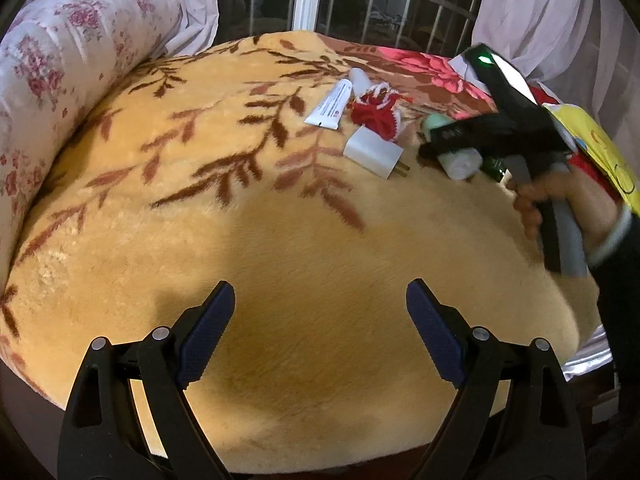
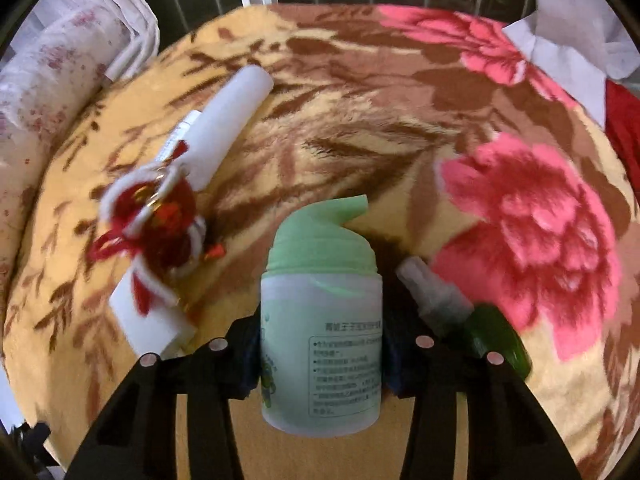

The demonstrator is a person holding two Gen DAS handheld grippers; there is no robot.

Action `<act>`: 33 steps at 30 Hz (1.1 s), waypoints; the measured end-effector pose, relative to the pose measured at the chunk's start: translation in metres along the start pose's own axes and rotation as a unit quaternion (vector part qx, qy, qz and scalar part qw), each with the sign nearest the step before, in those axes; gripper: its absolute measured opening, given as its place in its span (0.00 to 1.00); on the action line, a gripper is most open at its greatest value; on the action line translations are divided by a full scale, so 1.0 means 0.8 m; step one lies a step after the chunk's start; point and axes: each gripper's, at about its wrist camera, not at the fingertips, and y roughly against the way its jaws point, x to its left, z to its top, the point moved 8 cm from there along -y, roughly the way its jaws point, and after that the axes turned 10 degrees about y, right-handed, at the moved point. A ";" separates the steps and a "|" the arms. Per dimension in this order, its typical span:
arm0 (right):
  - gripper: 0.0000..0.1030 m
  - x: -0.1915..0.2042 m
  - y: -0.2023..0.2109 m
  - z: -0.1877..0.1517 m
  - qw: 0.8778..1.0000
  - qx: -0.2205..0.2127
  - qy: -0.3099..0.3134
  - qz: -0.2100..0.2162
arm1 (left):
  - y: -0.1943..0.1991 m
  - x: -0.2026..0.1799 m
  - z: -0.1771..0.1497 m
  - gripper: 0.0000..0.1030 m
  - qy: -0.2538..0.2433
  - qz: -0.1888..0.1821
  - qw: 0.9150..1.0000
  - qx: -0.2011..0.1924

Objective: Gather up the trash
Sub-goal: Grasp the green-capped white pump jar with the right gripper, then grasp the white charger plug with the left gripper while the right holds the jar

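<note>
My right gripper (image 2: 322, 344) is shut on a white pump bottle with a green cap (image 2: 320, 320), held between its jaws over the bed; the bottle also shows in the left wrist view (image 1: 456, 158), with the right gripper (image 1: 440, 148) around it. Beside it lie a green spray bottle (image 2: 468, 320), a red knitted ornament (image 2: 160, 220), a white charger plug (image 1: 374, 152) and a white tube (image 1: 330, 106). My left gripper (image 1: 320, 328) is open and empty above the bare yellow blanket (image 1: 280, 280), well short of the items.
A floral pillow (image 1: 60, 60) lies at the left. A yellow bag (image 1: 600, 156) sits at the right edge behind the right hand. A white crumpled tissue (image 2: 560, 56) lies at the far right. A barred window and curtains stand behind the bed.
</note>
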 end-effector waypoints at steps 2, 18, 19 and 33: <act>0.45 -0.003 0.022 -0.015 0.999 -0.030 -0.017 0.022 | -0.002 -0.010 0.011 0.83 -0.002 0.003 1.000 -0.010; 0.45 -0.067 0.118 -0.131 0.980 -0.149 -0.100 0.082 | -0.170 -0.081 0.096 0.85 0.075 0.072 0.991 0.083; 0.45 -0.068 0.118 -0.134 0.980 -0.152 -0.099 0.083 | -0.170 -0.074 0.100 0.85 0.083 0.072 0.991 0.082; 0.45 -0.069 0.104 -0.139 0.976 -0.156 -0.110 0.108 | -0.132 -0.017 0.099 0.85 0.050 0.110 0.991 0.048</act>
